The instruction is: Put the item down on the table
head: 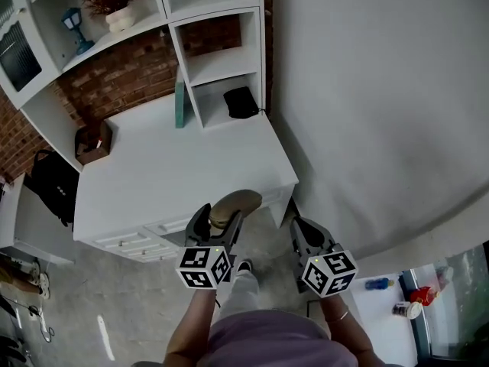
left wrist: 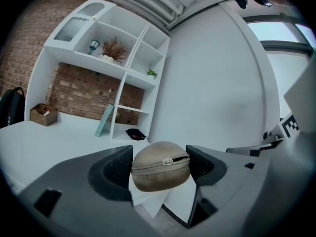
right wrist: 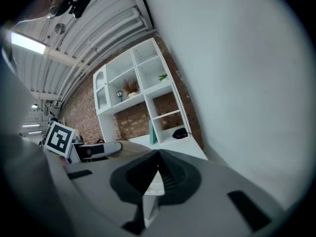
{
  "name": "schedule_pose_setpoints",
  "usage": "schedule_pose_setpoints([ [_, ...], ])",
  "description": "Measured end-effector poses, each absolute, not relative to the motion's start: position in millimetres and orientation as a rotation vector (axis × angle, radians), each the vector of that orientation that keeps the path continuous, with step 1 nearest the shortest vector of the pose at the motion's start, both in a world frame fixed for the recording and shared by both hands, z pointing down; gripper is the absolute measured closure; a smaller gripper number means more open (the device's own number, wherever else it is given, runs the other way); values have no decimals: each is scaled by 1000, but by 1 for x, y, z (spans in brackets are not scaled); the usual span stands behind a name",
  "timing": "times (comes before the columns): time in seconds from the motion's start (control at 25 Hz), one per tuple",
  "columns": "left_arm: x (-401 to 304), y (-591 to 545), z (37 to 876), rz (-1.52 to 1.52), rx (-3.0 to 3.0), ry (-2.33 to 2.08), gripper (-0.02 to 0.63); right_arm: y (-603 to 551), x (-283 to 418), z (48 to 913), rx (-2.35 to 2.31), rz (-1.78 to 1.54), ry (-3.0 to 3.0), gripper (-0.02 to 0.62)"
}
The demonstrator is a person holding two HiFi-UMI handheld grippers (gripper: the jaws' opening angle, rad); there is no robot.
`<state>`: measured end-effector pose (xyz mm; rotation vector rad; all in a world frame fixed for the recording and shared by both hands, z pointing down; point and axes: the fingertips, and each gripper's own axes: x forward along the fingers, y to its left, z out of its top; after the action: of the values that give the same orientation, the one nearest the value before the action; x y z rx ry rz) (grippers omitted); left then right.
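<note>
**Counter** [head: 176, 182]: front and middle are bare white surface, open from the front edge.
- **Rear left:** brown box [head: 93, 142].
- **Rear:** shelf unit [head: 221, 63] stands on the counter. A teal board [head: 180, 98] leans on its upright, and a black object [head: 241, 102] lies in the lowest cubby.
- **Right:** wall [head: 382, 90] close along the counter's side.
- **Left gripper** [head: 220, 219]: fingers clamped on the tan pouch [head: 235, 203], above the front edge.

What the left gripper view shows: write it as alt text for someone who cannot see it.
The left tool grips a tan zippered pouch between its grey jaws, in front of a white table. Behind stand white shelves on a brick wall, beside a plain white wall.
</note>
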<state>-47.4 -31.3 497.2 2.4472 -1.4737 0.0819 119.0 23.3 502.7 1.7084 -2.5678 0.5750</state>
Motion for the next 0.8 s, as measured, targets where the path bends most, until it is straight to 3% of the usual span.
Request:
schedule_pose_setpoints([
  [0.8, -96, -275, 436, -26, 2591, -1461, 267, -155, 63, 493, 1850, 623, -2480, 597],
])
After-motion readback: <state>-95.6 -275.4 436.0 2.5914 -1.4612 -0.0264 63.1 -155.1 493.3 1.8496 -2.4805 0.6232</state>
